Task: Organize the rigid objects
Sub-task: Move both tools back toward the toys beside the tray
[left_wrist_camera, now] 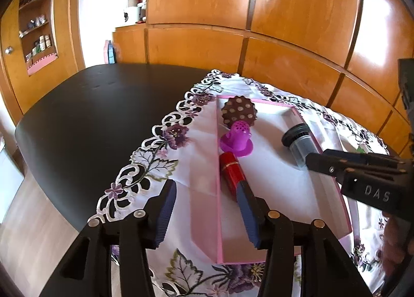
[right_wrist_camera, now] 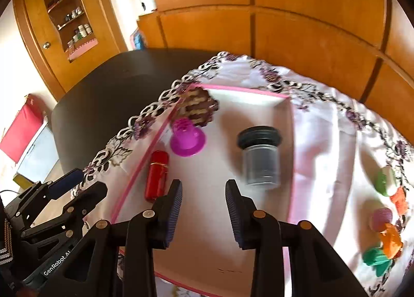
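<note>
A shallow pink box (left_wrist_camera: 258,101) (right_wrist_camera: 245,90) with a white floor lies on the cloth. In it are a brown dotted scalloped disc (left_wrist_camera: 238,113) (right_wrist_camera: 199,111), a magenta perforated plug (left_wrist_camera: 235,139) (right_wrist_camera: 186,139), a red tube (left_wrist_camera: 233,173) (right_wrist_camera: 156,175) and a clear jar with a dark lid (left_wrist_camera: 297,144) (right_wrist_camera: 261,157) on its side. My left gripper (left_wrist_camera: 207,188) (right_wrist_camera: 85,183) is open and straddles the box's left wall, its right finger tip beside the red tube's near end. My right gripper (right_wrist_camera: 204,185) (left_wrist_camera: 314,164) is open above the box floor, empty, just short of the jar.
A white cloth with purple embroidery (left_wrist_camera: 155,147) covers part of a dark table (left_wrist_camera: 90,116). Several small colourful toys (right_wrist_camera: 388,240) lie on the cloth right of the box. Wooden cabinet doors (left_wrist_camera: 284,12) stand behind the table, and a shelf niche (left_wrist_camera: 38,25) is at far left.
</note>
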The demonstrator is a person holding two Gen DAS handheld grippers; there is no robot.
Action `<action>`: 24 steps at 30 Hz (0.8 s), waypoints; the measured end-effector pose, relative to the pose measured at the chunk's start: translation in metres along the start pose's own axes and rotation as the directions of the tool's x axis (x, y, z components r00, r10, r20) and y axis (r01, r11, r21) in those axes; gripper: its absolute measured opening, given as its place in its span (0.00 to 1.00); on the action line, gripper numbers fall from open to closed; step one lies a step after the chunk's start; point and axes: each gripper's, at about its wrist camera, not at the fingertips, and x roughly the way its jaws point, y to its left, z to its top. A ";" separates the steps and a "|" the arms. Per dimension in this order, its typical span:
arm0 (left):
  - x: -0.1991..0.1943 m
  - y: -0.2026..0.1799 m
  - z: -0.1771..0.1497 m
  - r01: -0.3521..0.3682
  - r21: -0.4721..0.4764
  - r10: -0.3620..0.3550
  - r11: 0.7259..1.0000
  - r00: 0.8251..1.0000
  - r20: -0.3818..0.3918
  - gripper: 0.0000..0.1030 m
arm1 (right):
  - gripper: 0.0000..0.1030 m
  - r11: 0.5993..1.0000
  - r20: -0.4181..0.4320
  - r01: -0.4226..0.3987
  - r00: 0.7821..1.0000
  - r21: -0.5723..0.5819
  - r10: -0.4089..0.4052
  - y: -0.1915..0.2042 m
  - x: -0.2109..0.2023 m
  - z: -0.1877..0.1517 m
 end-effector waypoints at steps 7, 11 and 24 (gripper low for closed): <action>-0.005 -0.017 0.001 0.020 0.045 -0.020 0.999 1.000 0.002 0.50 | 0.33 0.998 0.030 0.066 0.997 0.003 -0.066 -0.027 -0.021 -0.006; -0.006 -0.030 0.001 0.036 0.080 -0.036 0.996 0.999 0.001 0.50 | 0.33 0.992 0.041 0.120 0.992 0.030 -0.121 -0.056 -0.035 -0.011; -0.005 -0.075 -0.001 0.093 0.195 -0.091 0.976 0.996 -0.018 0.52 | 0.34 0.907 0.026 0.353 0.929 0.229 -0.368 -0.199 -0.091 -0.048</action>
